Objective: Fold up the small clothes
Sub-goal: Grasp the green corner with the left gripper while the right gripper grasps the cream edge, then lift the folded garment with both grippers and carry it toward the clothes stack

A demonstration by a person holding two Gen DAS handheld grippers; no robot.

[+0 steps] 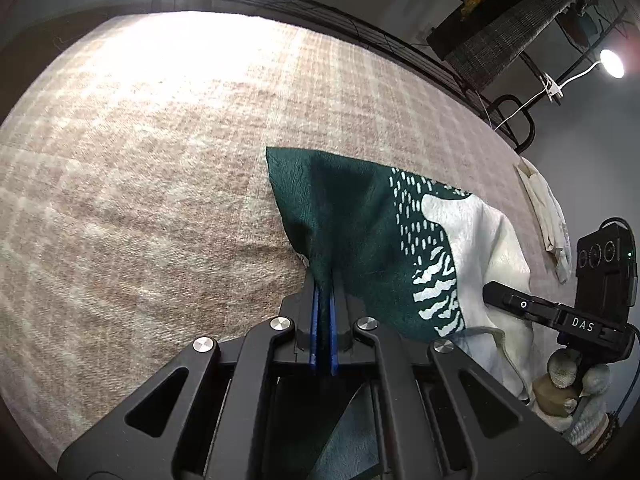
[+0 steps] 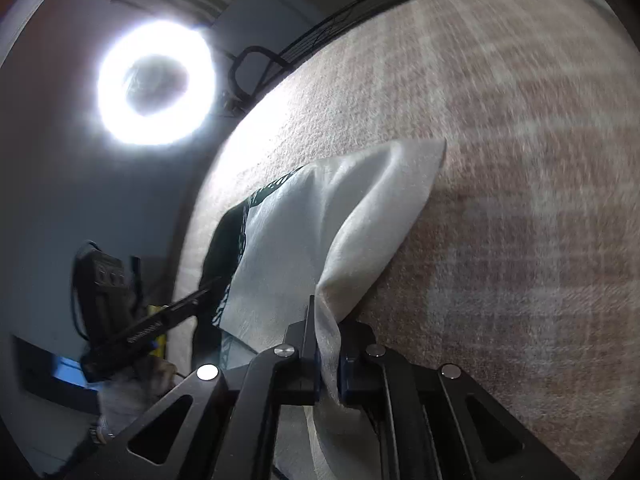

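Note:
A small green and white cloth (image 1: pixel 360 224) with a white zebra-like pattern is held up off a pink-beige checked blanket (image 1: pixel 140 160). My left gripper (image 1: pixel 325 280) is shut on its green edge. My right gripper (image 2: pixel 326 320) is shut on the white end of the same cloth (image 2: pixel 320 216), which drapes forward from its jaws. The right gripper also shows in the left wrist view (image 1: pixel 560 312), at the cloth's white side. The left gripper shows blurred in the right wrist view (image 2: pixel 160 324).
A second cream-coloured garment (image 1: pixel 548 216) lies near the blanket's right edge. A black metal frame (image 1: pixel 400 44) runs along the far edge. A ring light (image 2: pixel 156 82) shines at the left, a small lamp (image 1: pixel 612 63) at the right.

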